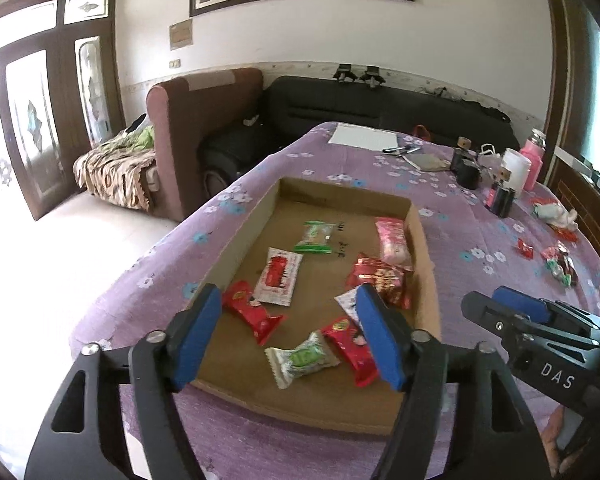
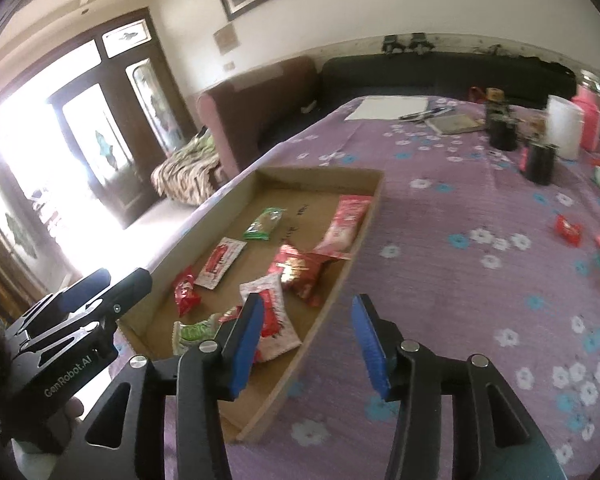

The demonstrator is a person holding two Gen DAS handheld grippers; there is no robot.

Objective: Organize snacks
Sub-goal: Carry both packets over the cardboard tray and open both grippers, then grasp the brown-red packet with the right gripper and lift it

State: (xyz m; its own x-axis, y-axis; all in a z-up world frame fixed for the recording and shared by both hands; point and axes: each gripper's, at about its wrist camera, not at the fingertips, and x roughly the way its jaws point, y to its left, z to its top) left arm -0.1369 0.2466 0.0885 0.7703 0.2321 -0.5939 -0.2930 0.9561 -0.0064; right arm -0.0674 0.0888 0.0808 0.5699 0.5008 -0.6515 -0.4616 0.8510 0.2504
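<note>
White letters "DAS" stand on the black body of the right gripper [image 1: 540,312]. White lettering "GenRobot.AI" stands on the black body of the left gripper [image 2: 100,284]. Handwriting inside the brown cardboard tray [image 1: 340,396] is unreadable.

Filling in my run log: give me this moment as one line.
left gripper: open, empty, over cardboard tray | right gripper: open, empty, at tray edge | loose snacks on purple tablecloth
</note>
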